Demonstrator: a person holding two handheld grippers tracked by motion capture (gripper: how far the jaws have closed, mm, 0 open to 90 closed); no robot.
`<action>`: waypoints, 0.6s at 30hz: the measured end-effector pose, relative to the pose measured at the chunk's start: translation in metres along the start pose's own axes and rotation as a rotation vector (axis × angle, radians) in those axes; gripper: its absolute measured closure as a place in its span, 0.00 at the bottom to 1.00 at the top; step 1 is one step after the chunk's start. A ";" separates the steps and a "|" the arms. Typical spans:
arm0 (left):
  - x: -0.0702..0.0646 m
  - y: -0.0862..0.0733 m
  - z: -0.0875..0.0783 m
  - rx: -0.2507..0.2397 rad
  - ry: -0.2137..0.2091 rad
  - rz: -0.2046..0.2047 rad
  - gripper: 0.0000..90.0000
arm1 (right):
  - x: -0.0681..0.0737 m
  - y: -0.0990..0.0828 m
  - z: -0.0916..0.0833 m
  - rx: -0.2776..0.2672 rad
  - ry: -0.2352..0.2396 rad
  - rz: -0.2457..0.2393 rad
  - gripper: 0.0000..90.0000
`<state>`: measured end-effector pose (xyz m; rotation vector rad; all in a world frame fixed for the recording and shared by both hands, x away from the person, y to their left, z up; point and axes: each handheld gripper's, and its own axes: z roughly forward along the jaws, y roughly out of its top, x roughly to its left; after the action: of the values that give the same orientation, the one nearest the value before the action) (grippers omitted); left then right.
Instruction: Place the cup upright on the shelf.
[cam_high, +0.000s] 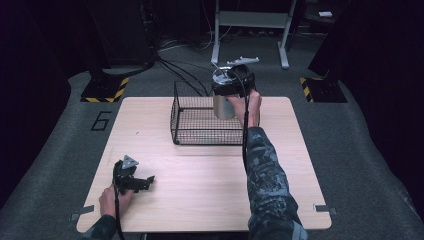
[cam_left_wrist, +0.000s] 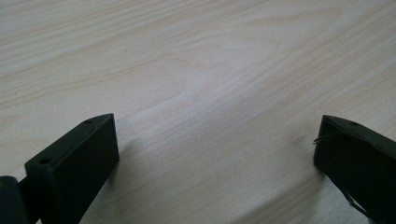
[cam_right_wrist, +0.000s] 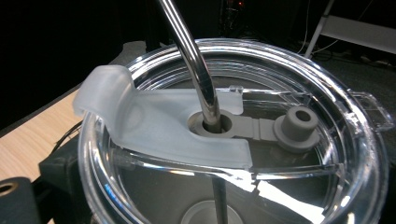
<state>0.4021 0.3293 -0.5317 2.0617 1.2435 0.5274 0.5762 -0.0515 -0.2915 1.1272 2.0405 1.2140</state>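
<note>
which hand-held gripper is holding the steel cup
The right hand-held gripper, holding the steel cup over the wire basket; the left hand-held gripper rests open on the table.

Table (cam_high: 200, 185) occupies centre of the high view. Wire basket (cam_high: 192, 131) sits on its far half, just right of centre frame. Tumbler (cam_high: 223, 104) stands upright at the basket's upper right corner, above the basket floor (contact with the floor cannot be told). Right gripper (cam_high: 235, 75) sits directly over the tumbler, hand (cam_high: 248, 107) to its right. Right gripper view: lid (cam_right_wrist: 116, 196) on the tumbler, straw (cam_right_wrist: 196, 65) passing down through the lid's centre hole, a jaw at lower left beside the lid rim. Left gripper (cam_high: 146, 182) rests on the table at lower left of the high view, well apart from the basket; left gripper view: table (cam_left_wrist: 210, 70) between and beyond both jaws.
</note>
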 end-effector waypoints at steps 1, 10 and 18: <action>0.000 0.000 0.000 0.000 0.000 0.000 0.00 | 0.000 0.000 0.002 -0.003 0.000 0.003 0.04; 0.000 0.000 0.000 -0.001 0.001 -0.002 0.00 | -0.002 -0.006 0.019 0.009 -0.030 0.036 0.04; 0.000 0.000 0.000 -0.003 0.001 -0.003 0.00 | -0.001 -0.010 0.033 0.017 -0.045 0.039 0.04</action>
<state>0.4019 0.3290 -0.5319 2.0567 1.2452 0.5282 0.5970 -0.0396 -0.3156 1.1968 2.0076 1.1808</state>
